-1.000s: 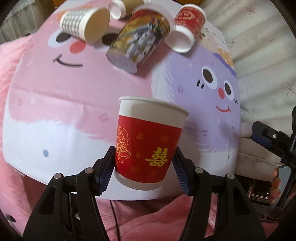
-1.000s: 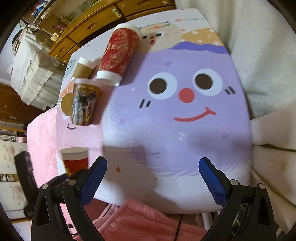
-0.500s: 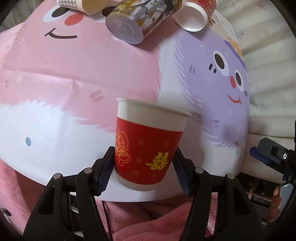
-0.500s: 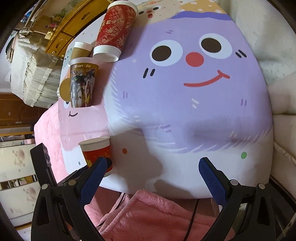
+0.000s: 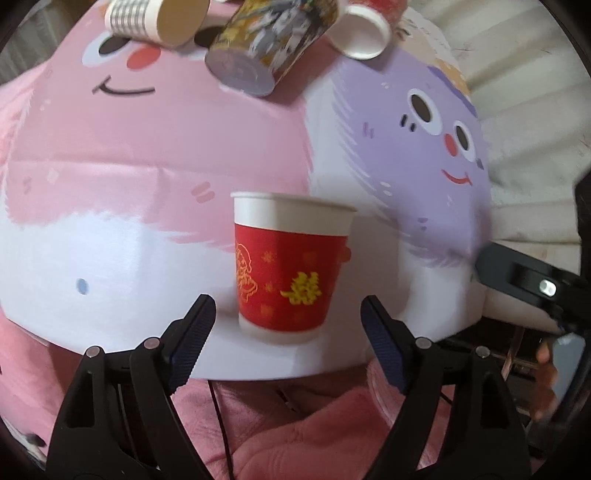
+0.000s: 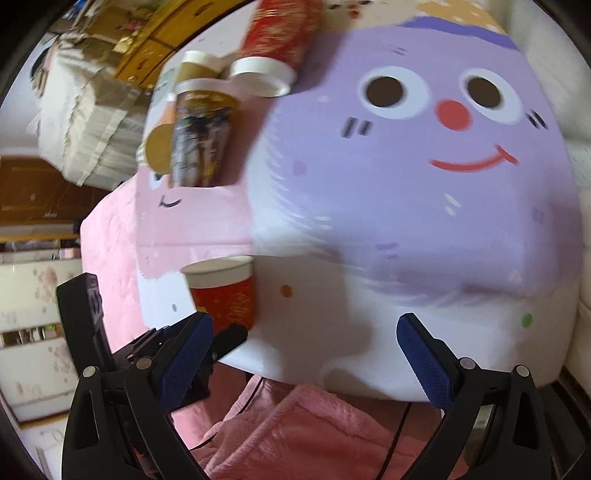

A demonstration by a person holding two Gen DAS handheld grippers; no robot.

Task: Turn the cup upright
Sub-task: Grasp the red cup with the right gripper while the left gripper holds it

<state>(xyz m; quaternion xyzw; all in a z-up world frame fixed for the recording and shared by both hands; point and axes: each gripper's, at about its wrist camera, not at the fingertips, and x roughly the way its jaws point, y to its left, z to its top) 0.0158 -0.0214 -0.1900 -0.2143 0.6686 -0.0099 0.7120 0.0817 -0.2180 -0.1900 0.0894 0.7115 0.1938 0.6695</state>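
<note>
Red paper cup with white rim and gold print (image 5: 290, 267): stood upright, mouth up, on the near white edge of the pink-and-purple cartoon-face mat (image 5: 147, 147). Released within the last half second; previously clamped, now flanked with clear gaps either side by the fingers of the left gripper (image 5: 288, 332), spread wide and holding nothing. Flip judged complete for this cup. Right gripper (image 6: 306, 350): likewise wide open, empty, hovering over the mat's purple half. Further along: checked cup (image 5: 155, 18), comic-print cup (image 5: 269, 40) and red cup (image 5: 365, 29), all lying on their sides, likely next.
</note>
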